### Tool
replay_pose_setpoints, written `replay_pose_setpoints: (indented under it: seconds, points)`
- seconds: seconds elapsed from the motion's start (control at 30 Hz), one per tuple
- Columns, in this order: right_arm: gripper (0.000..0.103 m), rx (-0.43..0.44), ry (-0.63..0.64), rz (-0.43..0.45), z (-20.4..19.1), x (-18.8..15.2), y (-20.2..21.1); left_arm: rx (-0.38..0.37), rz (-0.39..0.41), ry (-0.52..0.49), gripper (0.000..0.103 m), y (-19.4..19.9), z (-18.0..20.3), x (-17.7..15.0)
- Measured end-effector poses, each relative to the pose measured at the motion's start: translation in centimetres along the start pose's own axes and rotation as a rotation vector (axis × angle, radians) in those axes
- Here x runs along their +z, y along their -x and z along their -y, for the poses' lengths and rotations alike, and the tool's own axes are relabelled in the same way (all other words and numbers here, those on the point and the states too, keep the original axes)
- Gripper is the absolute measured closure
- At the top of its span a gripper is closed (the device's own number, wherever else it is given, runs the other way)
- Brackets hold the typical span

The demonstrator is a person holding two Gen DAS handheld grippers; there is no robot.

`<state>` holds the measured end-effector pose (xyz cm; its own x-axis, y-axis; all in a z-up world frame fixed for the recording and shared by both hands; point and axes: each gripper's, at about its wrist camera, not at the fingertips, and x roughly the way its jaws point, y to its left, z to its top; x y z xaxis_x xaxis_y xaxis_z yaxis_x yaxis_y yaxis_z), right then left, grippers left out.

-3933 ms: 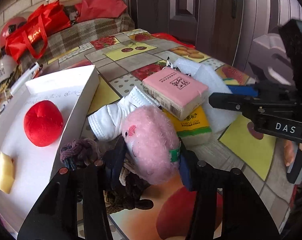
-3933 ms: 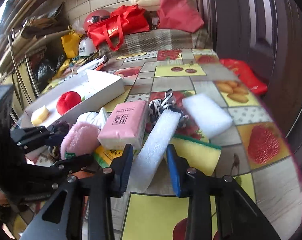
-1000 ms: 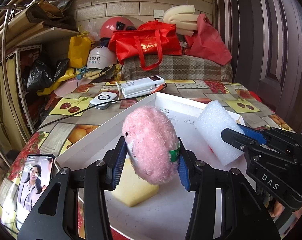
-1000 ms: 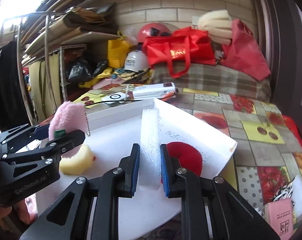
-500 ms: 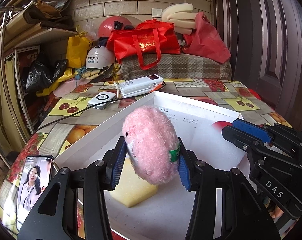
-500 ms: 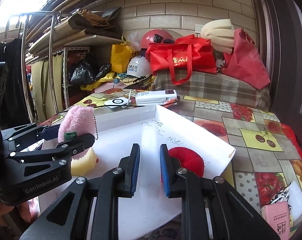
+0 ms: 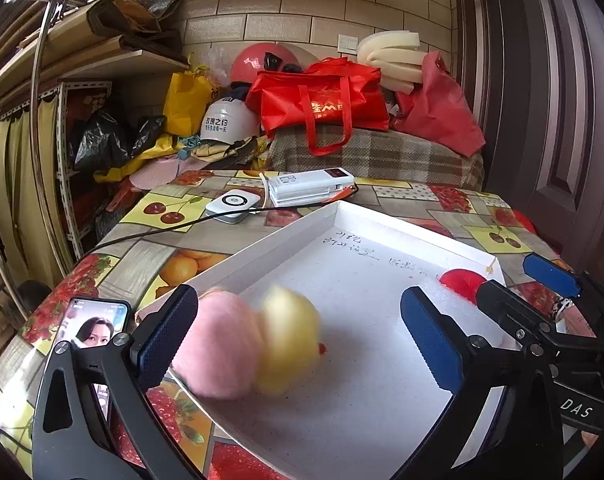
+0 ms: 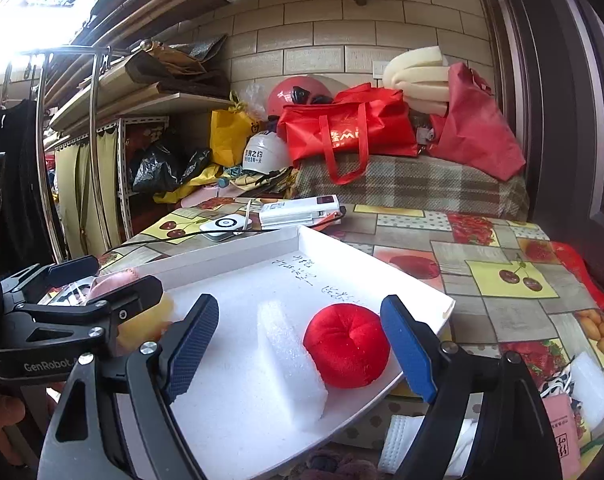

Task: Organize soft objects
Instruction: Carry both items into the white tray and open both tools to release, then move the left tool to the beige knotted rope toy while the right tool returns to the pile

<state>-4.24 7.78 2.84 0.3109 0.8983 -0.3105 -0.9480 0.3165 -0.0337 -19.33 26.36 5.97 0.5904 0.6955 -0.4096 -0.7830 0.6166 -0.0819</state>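
White foam block lying flat beside red plush ball, white tray

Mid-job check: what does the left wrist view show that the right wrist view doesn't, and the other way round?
Only the left wrist view shows the smartphone with a woman's face on its screen beside the tray.

Only the right wrist view shows the white foam block plainly, lying against the red round plush cushion, plus the pink tissue pack off the tray.

Both show the white shallow tray, the blurred pink fluffy plush toy against a yellow sponge piece, and both open grippers: left, right.
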Motion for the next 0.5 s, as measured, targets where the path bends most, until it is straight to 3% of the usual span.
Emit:
replay_pose_setpoints:
  seconds: [0.3,0.5]
  points:
    - [0.020,-0.007,0.000,0.028,0.0,0.0,0.4,0.007,0.033,-0.016,0.000,0.8,0.5,-0.4]
    - [0.020,-0.014,-0.010,0.074,0.3,-0.3,1.6,0.040,0.127,-0.080,0.000,2.5,1.7,-0.8]
